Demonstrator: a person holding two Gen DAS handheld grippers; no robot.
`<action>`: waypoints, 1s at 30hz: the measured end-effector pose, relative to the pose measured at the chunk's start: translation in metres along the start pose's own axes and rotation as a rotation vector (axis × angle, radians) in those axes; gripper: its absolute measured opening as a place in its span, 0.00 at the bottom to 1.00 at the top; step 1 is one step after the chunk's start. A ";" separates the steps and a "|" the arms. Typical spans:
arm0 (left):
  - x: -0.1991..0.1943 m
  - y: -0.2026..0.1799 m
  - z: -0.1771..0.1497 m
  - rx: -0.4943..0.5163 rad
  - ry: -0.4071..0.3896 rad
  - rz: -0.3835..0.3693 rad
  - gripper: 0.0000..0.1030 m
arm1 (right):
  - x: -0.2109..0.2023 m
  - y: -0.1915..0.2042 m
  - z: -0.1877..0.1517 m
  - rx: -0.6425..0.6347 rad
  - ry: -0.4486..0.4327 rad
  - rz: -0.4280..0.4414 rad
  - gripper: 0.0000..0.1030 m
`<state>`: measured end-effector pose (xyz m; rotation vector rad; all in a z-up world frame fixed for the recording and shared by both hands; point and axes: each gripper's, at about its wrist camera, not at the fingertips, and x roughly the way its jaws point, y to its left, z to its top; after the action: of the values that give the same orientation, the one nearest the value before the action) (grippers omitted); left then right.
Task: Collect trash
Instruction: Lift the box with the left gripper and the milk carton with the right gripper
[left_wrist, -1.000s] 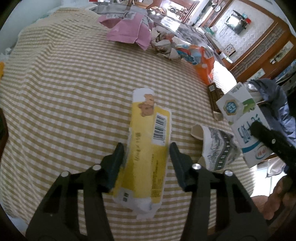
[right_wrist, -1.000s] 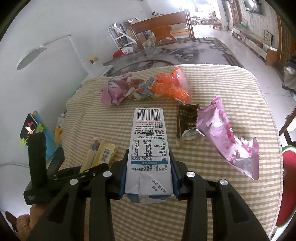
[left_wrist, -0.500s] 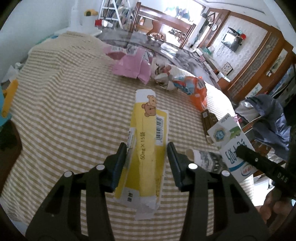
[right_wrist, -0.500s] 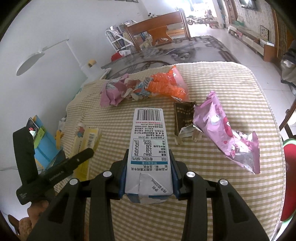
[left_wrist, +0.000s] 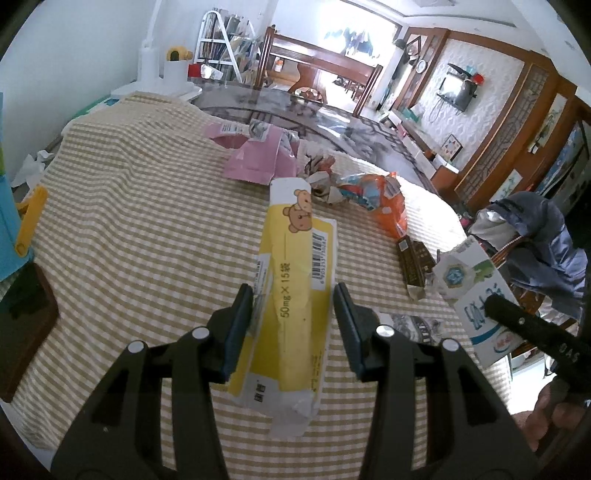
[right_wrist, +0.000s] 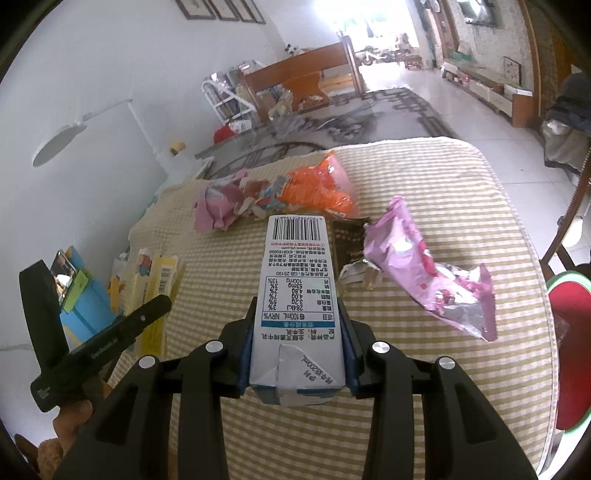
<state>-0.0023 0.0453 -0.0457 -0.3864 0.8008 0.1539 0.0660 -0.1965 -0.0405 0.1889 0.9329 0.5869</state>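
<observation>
left hand-held gripper (left_wrist: 293, 314): clamped on flattened yellow box (left_wrist: 291, 306), lifted off checked worktop (left_wrist: 129, 221) | right hand-held gripper (right_wrist: 297, 325): clamped on milk carton (right_wrist: 297, 295)

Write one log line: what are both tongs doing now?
left tongs: gripping yellow box | right tongs: gripping milk carton | wrappers remain on table

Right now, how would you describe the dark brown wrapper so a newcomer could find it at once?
Start at the checked tablecloth, then find the big pink foil bag lying on it. The dark brown wrapper sits against that bag's left edge, just beyond the orange packet. It is the only dark, flat piece there, with a torn silver end.
</observation>
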 end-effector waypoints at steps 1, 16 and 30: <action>-0.001 0.000 0.000 0.002 -0.002 -0.002 0.42 | -0.002 -0.002 0.000 0.010 -0.006 0.000 0.36; -0.003 -0.010 -0.002 0.033 -0.008 -0.049 0.42 | -0.021 -0.024 -0.006 0.096 -0.040 -0.004 0.36; 0.003 -0.024 -0.008 0.070 0.038 -0.165 0.42 | -0.025 -0.028 -0.008 0.110 -0.047 -0.003 0.36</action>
<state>0.0004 0.0204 -0.0462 -0.3886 0.8058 -0.0348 0.0596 -0.2341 -0.0391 0.2990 0.9207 0.5267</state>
